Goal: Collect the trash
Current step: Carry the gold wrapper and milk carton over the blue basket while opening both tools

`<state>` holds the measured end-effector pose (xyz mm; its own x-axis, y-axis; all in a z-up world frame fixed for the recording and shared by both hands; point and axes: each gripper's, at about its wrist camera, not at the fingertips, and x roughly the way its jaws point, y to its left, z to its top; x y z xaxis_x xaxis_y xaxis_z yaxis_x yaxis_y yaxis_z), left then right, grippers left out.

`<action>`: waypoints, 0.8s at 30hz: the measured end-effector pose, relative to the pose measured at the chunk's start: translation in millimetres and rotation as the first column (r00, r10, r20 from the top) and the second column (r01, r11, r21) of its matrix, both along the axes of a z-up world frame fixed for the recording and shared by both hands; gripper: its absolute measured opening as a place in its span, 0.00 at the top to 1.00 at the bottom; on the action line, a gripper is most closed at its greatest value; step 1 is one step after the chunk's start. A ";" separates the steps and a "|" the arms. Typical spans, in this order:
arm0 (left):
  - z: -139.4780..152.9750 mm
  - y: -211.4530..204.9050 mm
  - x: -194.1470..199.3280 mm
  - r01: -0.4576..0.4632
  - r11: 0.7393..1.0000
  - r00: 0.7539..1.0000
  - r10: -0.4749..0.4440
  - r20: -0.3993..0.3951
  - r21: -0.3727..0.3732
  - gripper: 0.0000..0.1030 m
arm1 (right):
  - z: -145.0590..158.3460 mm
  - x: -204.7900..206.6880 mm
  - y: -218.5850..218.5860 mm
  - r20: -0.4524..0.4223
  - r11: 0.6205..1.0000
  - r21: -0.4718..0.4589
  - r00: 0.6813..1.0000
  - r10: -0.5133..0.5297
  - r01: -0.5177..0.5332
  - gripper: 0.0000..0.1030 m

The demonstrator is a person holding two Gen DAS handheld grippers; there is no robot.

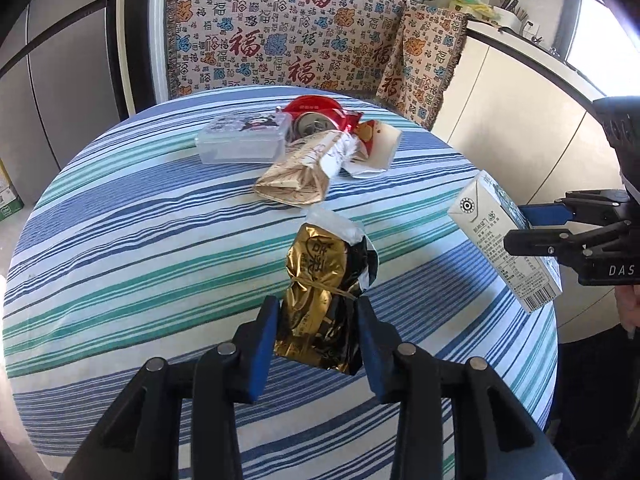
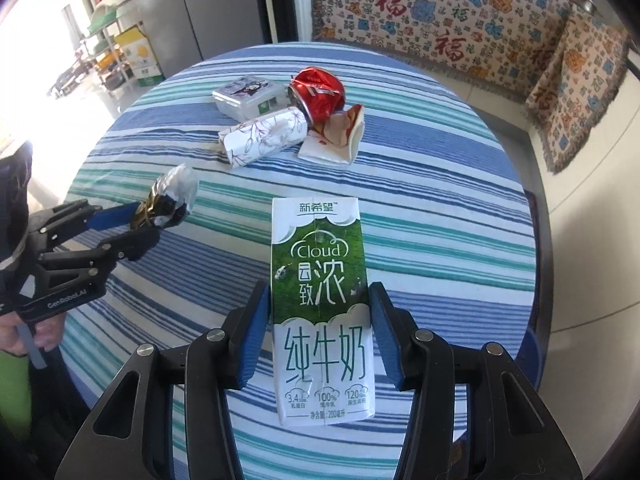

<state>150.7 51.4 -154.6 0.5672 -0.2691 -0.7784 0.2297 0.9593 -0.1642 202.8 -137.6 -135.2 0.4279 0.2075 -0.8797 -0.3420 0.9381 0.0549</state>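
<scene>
My left gripper (image 1: 318, 312) is shut on a crumpled gold and black foil wrapper (image 1: 320, 280) and holds it above the table; it also shows in the right wrist view (image 2: 160, 206). My right gripper (image 2: 318, 296) is shut on a green and white milk carton (image 2: 322, 304), held above the table; the carton also shows at the right of the left wrist view (image 1: 502, 240). On the far part of the table lie a crushed red can (image 2: 318, 94), a floral paper pack (image 2: 264, 136) and a torn red and white wrapper (image 2: 340, 136).
A clear plastic box (image 1: 244, 140) sits beside the can. The round table has a blue, green and white striped cloth (image 1: 140, 240). A patterned sofa cover (image 1: 288, 36) stands behind it, grey cabinets to the left, a white counter (image 1: 520, 92) to the right.
</scene>
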 end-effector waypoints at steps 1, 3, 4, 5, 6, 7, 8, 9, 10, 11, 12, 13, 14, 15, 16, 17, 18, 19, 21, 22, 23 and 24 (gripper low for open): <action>-1.2 -6.8 -1.9 0.012 1.000 1.000 -0.012 -0.002 -0.008 0.62 | 0.5 -3.3 -7.6 0.001 1.000 0.008 1.000 -0.011 0.011 0.51; -2.8 -20.2 -4.4 0.029 0.999 1.000 -0.030 -0.008 -0.022 0.62 | 1.7 -10.8 -21.9 0.005 0.999 0.018 0.999 -0.033 0.033 0.51; -3.5 -27.1 -6.6 0.038 0.999 0.999 -0.038 -0.008 -0.025 0.62 | 2.2 -14.2 -30.2 0.007 0.999 0.021 0.999 -0.046 0.046 0.51; -3.2 -36.7 -8.3 0.047 0.999 0.999 -0.047 -0.007 -0.022 0.62 | 2.8 -16.9 -39.1 0.009 0.998 0.024 0.998 -0.062 0.062 0.51; -2.7 -44.0 -10.0 0.053 0.998 0.999 -0.053 -0.004 -0.018 0.62 | 3.6 -19.6 -49.1 0.011 0.997 0.029 0.997 -0.078 0.077 0.51; -1.1 -54.7 -11.5 0.065 0.998 0.998 -0.065 -0.002 -0.017 0.62 | 4.6 -21.9 -58.8 0.014 0.995 0.033 0.995 -0.094 0.094 0.51; 0.6 -63.6 -12.8 0.077 0.997 0.997 -0.077 0.001 -0.017 0.62 | 5.7 -24.4 -71.4 0.018 0.993 0.038 0.993 -0.116 0.115 0.51; 3.1 -74.8 -13.7 0.093 0.995 0.996 -0.093 0.005 -0.019 0.62 | 7.5 -27.1 -84.7 0.021 0.990 0.044 0.991 -0.135 0.133 0.51; 5.6 -85.4 -14.6 0.108 0.994 0.994 -0.108 0.009 -0.022 0.62 | 9.2 -29.3 -96.6 0.025 0.987 0.048 0.988 -0.154 0.152 0.51; 7.6 -96.1 -14.8 0.120 0.992 0.993 -0.120 0.012 -0.028 0.62 | 11.0 -31.7 -111.2 0.029 0.983 0.052 0.984 -0.178 0.176 0.51; 9.8 -106.9 -14.1 0.133 0.990 0.991 -0.132 0.014 -0.038 0.62 | 12.9 -34.8 -122.5 0.032 0.979 0.054 0.980 -0.197 0.195 0.51; 12.7 -121.3 -12.9 0.152 0.987 0.988 -0.151 0.015 -0.049 0.62 | 15.0 -37.2 -137.5 0.037 0.974 0.055 0.974 -0.221 0.219 0.51; 15.0 -133.1 -11.2 0.162 0.985 0.987 -0.161 0.020 -0.062 0.62 | 17.2 -39.0 -149.9 0.041 0.970 0.055 0.970 -0.240 0.238 0.51; 17.1 -146.1 -9.6 0.179 0.982 0.984 -0.178 0.023 -0.065 0.62 | 19.7 -41.7 -164.4 0.046 0.964 0.054 0.964 -0.264 0.261 0.51; 21.0 -162.6 -7.6 0.201 0.977 0.979 -0.200 0.027 -0.065 0.62 | 21.4 -44.2 -176.7 0.050 0.959 0.053 0.958 -0.282 0.280 0.51; 23.8 -175.6 -6.6 0.216 0.974 0.976 -0.214 0.030 -0.068 0.62 | 22.9 -46.8 -189.5 0.055 0.953 0.049 0.952 -0.301 0.299 0.50; 26.8 -188.9 -5.1 0.228 0.971 0.974 -0.226 0.033 -0.074 0.62 | 23.7 -49.2 -202.3 0.059 0.947 0.047 0.946 -0.319 0.317 0.50; 29.7 -203.2 -2.8 0.246 0.966 0.969 -0.244 0.034 -0.079 0.62 | 24.2 -51.3 -213.4 0.061 0.942 0.045 0.940 -0.336 0.333 0.50; 34.2 -233.4 2.7 0.283 0.955 0.959 -0.281 0.035 -0.084 0.62 | 23.7 -53.0 -235.8 0.065 0.929 0.043 0.927 -0.370 0.368 0.50; 35.3 -247.4 6.0 0.296 0.952 0.955 -0.294 0.035 -0.082 0.62 | 22.9 -54.9 -248.2 0.067 0.921 0.044 0.919 -0.389 0.387 0.50; 36.4 -262.1 8.8 0.310 0.947 0.951 -0.308 0.035 -0.082 0.62 | 21.9 -56.5 -258.1 0.066 0.911 0.043 0.908 -0.413 0.411 0.50; 36.5 -275.5 12.5 0.320 0.944 0.947 -0.319 0.034 -0.085 0.62 | 20.6 -57.7 -268.5 0.067 0.903 0.044 0.901 -0.429 0.427 0.50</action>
<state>163.2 -224.1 -118.1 0.4549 -0.5053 -0.7333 0.5257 0.8170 -0.2369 145.1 -406.1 -114.6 0.5440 0.0130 -0.8390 0.0884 0.9934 0.0727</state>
